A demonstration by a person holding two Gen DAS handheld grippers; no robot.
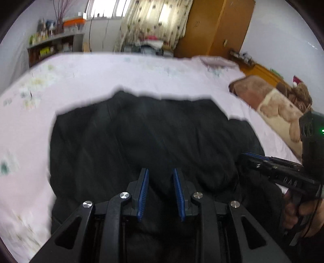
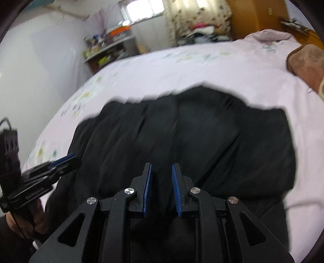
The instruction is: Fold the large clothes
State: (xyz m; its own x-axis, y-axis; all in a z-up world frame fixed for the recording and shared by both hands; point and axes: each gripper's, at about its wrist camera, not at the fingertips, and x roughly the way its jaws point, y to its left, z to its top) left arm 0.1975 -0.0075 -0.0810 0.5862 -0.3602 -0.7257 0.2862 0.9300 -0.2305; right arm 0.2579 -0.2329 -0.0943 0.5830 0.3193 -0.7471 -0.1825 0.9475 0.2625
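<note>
I see black garment [image 1: 145, 137] flat on lilac bedsheet [image 1: 121, 72] | bare sheet beyond its far edge | left gripper [image 1: 161, 178] parted, empty | right gripper [image 2: 161, 174] parted, empty

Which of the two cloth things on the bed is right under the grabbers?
The black garment, spread flat on the pink bedsheet under both open grippers. The brown blanket lies off to the right by the bed's edge.

Soft daylight from blown-out window [image 1: 105, 8] behind curtain [image 1: 156, 22]. Motion blur smearing bed [image 2: 182, 66] and garment [image 1: 154, 137] edges. Fisheye bending, dark vignetted corners.
</note>
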